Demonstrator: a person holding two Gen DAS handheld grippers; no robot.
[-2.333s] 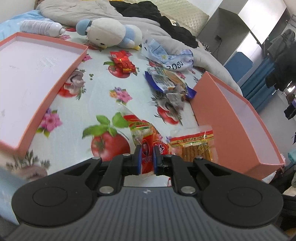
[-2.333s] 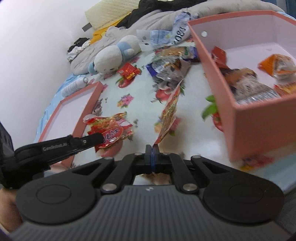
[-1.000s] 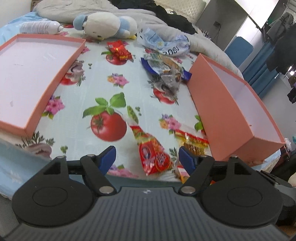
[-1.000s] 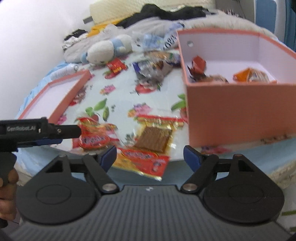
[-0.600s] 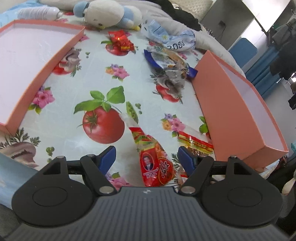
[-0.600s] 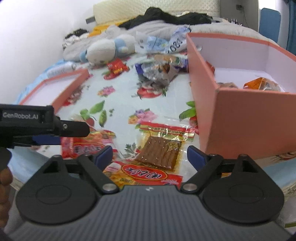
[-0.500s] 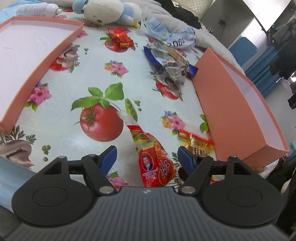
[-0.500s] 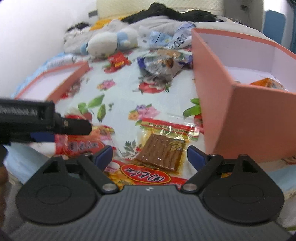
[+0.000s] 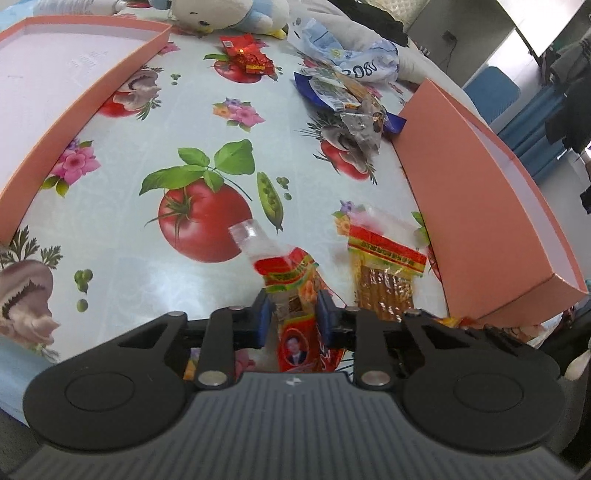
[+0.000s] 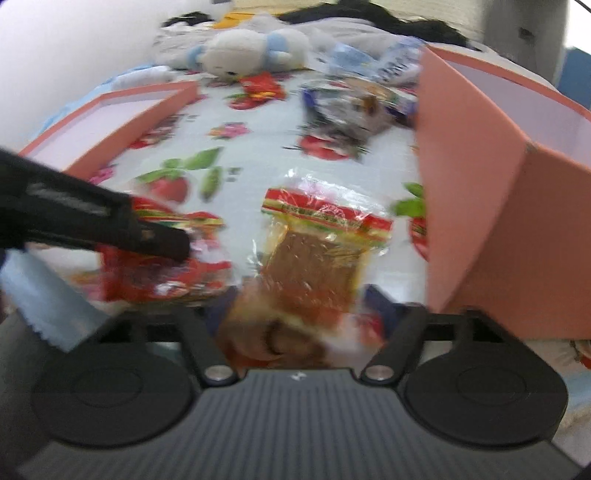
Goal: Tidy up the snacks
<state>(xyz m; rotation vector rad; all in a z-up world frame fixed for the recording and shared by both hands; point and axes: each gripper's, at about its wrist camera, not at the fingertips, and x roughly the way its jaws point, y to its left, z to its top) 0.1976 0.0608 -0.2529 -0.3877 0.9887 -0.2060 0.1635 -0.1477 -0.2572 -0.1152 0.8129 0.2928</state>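
The left gripper (image 9: pixel 290 316) is seen lower over the fruit-printed tablecloth (image 9: pixel 155 236) than a second ago, and its jaws, spread wide then, have just been closing around the red snack packet (image 9: pixel 295 295). The blue pads (image 9: pixel 263 314) now sit against both sides of the packet, whose clear top end is bent upward where it lay flat before; the packet is taken to be gripped.

The right gripper (image 10: pixel 295 306) has likewise been brought down and forward, and its jaws have just been closing. The brown biscuit packet (image 10: pixel 317 258), earlier lying ahead of the fingers, is now found between them, but the view is blurred and whether the pads press on it cannot be told.

In the left wrist view the biscuit packet (image 9: pixel 384 273) is seen just beside the red packet, close to the wall of the deep pink box (image 9: pixel 480 206). The shallow pink lid (image 9: pixel 74 110) is unchanged at the left. The loose wrappers (image 9: pixel 351 107), small red packet (image 9: pixel 245 55) and plush toy (image 9: pixel 225 14) at the far side are left as they were.
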